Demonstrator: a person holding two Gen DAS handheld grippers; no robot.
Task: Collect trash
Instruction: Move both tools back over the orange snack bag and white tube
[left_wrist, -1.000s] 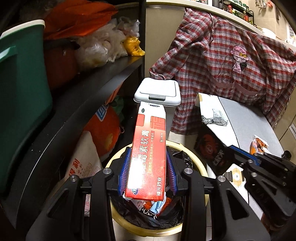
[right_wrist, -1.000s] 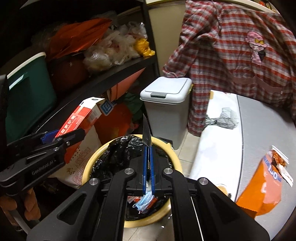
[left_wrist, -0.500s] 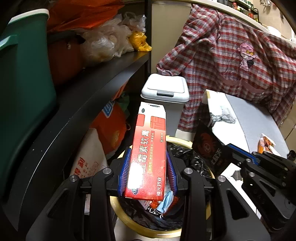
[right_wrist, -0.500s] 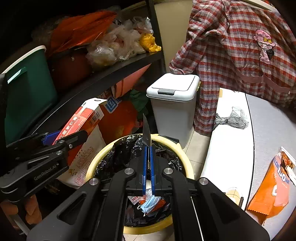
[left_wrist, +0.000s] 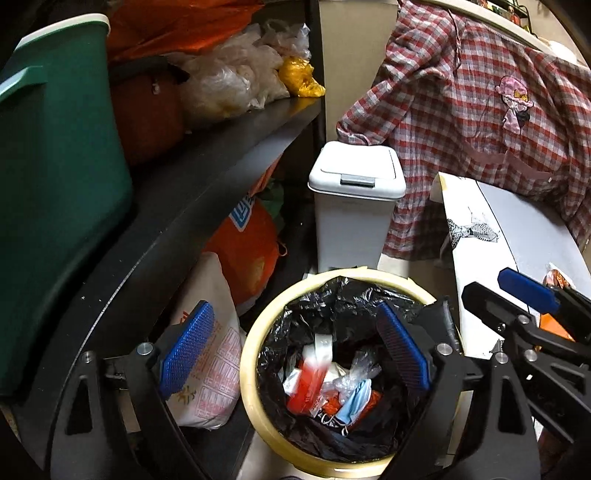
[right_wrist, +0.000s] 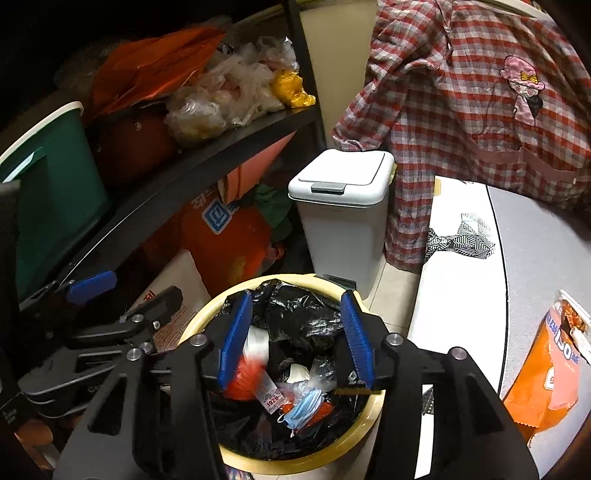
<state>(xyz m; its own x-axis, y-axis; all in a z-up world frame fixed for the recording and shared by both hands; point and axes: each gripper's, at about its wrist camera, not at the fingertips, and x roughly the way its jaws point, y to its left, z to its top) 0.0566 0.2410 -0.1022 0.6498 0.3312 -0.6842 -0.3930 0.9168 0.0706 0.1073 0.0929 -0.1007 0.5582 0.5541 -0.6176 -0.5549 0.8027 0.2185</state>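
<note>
A yellow-rimmed bin (left_wrist: 251, 354) (right_wrist: 373, 410) with a black liner sits right under both grippers. My left gripper (left_wrist: 295, 349) has its jaws opening wide, with nothing between the blue pads (left_wrist: 186, 349). The red box (left_wrist: 308, 376) (right_wrist: 245, 369) is a blur dropping into the bin among a blue mask and wrappers. My right gripper (right_wrist: 295, 341) is also opening, with nothing pressed between its pads. A black packet (right_wrist: 351, 378) hangs loose just below its right pad. In each wrist view the other gripper shows at the edge.
A white lidded bin (left_wrist: 354, 206) stands behind the yellow one, with a plaid shirt (right_wrist: 461, 110) hanging beside it. Dark shelves at left carry a green tub (left_wrist: 55, 184) and bags. An orange snack packet (right_wrist: 546, 369) lies on the grey table at right.
Both grippers have opened. The red box has left the left gripper and falls into the bin. The black packet has slipped from the right gripper's pads.
</note>
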